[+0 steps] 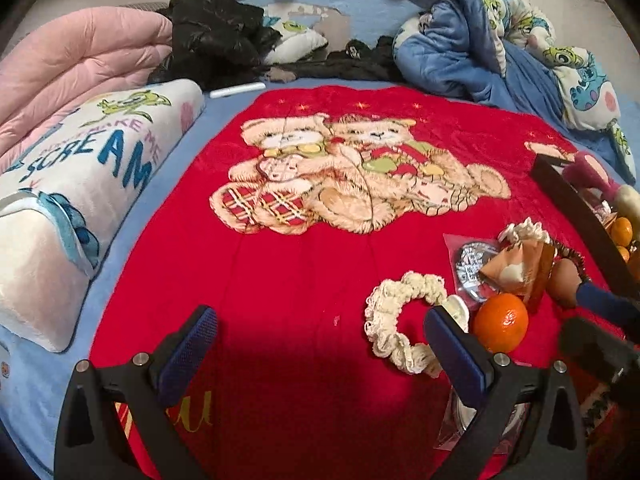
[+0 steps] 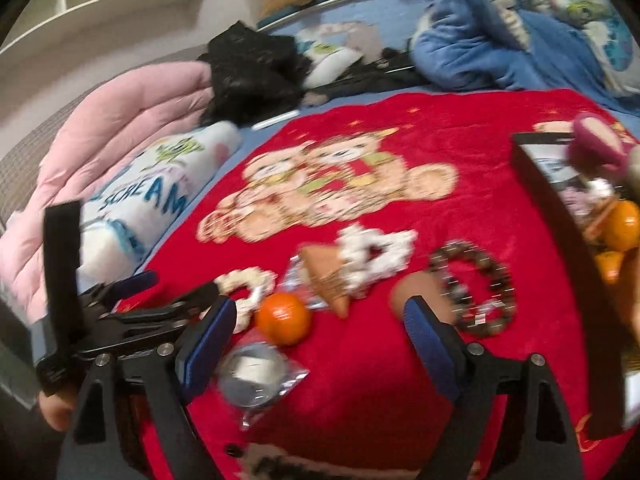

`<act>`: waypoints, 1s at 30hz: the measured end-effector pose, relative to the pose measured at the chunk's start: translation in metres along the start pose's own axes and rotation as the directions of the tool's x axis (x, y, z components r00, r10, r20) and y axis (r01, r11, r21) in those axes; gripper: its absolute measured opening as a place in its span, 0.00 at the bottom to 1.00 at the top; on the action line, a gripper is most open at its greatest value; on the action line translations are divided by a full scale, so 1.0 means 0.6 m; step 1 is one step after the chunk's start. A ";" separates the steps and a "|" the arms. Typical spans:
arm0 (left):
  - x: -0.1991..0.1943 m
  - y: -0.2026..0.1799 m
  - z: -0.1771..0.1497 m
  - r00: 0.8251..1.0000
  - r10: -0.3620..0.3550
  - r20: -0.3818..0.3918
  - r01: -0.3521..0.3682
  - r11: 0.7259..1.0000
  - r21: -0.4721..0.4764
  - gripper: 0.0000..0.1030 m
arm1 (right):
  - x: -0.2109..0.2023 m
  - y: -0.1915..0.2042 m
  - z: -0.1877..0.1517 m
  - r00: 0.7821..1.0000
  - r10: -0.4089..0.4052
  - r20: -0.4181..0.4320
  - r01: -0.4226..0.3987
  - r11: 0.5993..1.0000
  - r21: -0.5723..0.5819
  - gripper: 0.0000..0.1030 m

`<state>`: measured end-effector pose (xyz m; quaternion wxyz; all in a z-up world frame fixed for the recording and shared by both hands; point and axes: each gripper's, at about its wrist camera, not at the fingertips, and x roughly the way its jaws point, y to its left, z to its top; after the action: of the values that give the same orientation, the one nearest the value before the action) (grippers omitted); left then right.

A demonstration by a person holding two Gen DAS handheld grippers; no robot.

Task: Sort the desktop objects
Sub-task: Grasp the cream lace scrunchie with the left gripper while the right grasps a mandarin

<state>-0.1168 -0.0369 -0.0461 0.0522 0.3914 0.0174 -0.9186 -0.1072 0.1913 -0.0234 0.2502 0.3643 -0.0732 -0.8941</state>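
A bed covered by a red blanket (image 1: 304,288) printed with two teddy bears serves as the work surface. Loose items lie in a cluster toward the near right of the blanket: an orange tangerine (image 1: 501,322), a cream scrunchie (image 1: 394,320) just left of it, a second cream scrunchie (image 2: 370,258) farther back, a tan paper packet (image 1: 516,268), a silvery sachet (image 1: 472,268), a clear bag holding a round disc (image 2: 256,380), a dark bead bracelet (image 2: 472,288) and a brown egg-like object (image 1: 562,280).

The left gripper (image 1: 320,356) is spread wide and holds nothing; its right finger sits just beside the near scrunchie and the tangerine. The right gripper (image 2: 316,344) is also spread wide and empty, low over the blanket with the tangerine and the bagged disc near its left finger (this view is blurred, so fine contact cannot be judged).

Likely risks: the two grippers are close together over the same cluster and could collide. The round tangerine could roll on the soft blanket if nudged by a finger. A closing finger could also snag the scrunchie along with its target.

A dark box (image 2: 560,216) stands at the far right. It already holds tangerines (image 2: 624,224), a pink plush item (image 2: 598,140) and some small things too blurred to name.
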 end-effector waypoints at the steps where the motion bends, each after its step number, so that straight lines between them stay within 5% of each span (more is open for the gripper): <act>1: 0.002 0.000 0.000 1.000 0.002 -0.004 -0.002 1.000 0.003 1.00 | 0.005 0.003 -0.002 1.000 0.012 -0.011 -0.012 1.000 0.000 0.80; 13: 0.048 -0.002 -0.002 0.995 0.027 -0.100 -0.026 1.000 0.011 1.00 | 0.055 0.013 -0.007 0.994 0.045 -0.101 -0.043 0.999 0.027 0.63; 20: 0.062 0.002 -0.003 0.992 0.037 -0.121 -0.038 0.999 -0.006 1.00 | 0.070 0.010 -0.008 0.993 0.026 -0.118 -0.023 0.999 0.033 0.61; 27: 0.062 0.003 -0.006 0.993 0.031 -0.110 -0.031 0.999 -0.005 1.00 | 0.087 0.032 -0.013 0.990 -0.025 -0.139 0.019 0.999 -0.048 0.36; 30: 0.059 0.002 -0.007 0.995 0.028 -0.100 -0.029 1.000 -0.005 0.99 | 0.086 0.038 -0.016 0.991 -0.044 -0.128 0.035 0.997 -0.069 0.35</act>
<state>-0.1381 -0.0409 -0.0743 0.0656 0.4368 0.0173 -0.8970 -0.1229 0.1465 -0.0549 0.2486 0.4142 -0.0197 -0.8754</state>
